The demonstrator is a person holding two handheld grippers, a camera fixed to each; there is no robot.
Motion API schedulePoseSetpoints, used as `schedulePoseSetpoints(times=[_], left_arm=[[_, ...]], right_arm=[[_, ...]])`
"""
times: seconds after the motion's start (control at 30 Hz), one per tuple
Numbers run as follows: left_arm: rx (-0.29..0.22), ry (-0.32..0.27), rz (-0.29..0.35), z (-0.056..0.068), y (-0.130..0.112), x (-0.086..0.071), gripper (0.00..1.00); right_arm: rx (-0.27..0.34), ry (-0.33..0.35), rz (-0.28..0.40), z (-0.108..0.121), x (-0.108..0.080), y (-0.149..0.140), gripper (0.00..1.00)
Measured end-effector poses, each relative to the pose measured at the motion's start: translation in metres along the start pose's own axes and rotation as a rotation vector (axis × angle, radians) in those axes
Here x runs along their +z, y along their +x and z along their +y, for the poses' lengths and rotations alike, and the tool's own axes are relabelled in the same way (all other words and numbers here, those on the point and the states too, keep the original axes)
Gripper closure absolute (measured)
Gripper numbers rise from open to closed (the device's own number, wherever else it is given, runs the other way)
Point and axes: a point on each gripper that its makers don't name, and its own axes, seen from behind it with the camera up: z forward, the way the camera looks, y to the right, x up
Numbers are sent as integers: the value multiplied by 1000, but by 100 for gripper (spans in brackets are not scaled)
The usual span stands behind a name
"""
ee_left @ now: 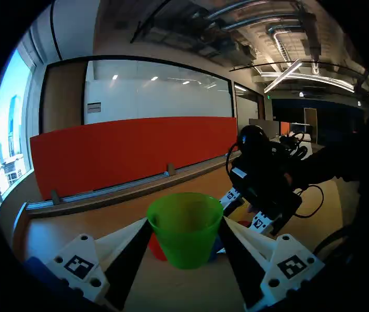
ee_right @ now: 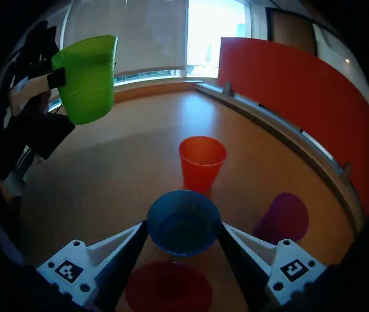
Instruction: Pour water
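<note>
Five cups in total, one per colour. The left gripper (ee_left: 184, 221) is clamped on the green cup (ee_left: 186, 236), held upright and well off the table (ee_right: 106, 171), I'd guess so nothing spills early. The right gripper (ee_right: 182, 224) squeezes the blue cup (ee_right: 183, 231) mouth-up, probably the one to fill. The orange cup (ee_right: 202, 161) stands mid-table, the purple cup (ee_right: 283, 218) sits toward the divider (ee_right: 298, 104) edge, and the red cup (ee_right: 168, 286) is just beside the blue. Any water inside? Can't tell.

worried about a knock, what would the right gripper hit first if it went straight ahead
Probably the orange cup, upright just beyond the blue cup in the right gripper; depth unclear.
</note>
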Motion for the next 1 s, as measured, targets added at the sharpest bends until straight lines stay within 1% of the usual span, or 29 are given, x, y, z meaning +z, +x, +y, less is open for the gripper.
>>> schedulePoseSetpoints(times=[0.1, 0.37, 0.5, 0.77, 1.0], left_arm=[[1, 0, -2, 0, -2, 0, 14], [2, -2, -2, 0, -2, 0, 14], [0, -3, -2, 0, -3, 1, 14], [1, -6, -5, 1, -4, 4, 14], [6, -12, -1, 4, 0, 4, 14]], right_arm=[[-4, -8, -2, 1, 1, -1, 7], [1, -8, 1, 1, 0, -2, 9], [4, -8, 16, 0, -2, 0, 9], [20, -14, 75, 2, -10, 12, 9], [38, -32, 166, 5, -27, 36, 9]])
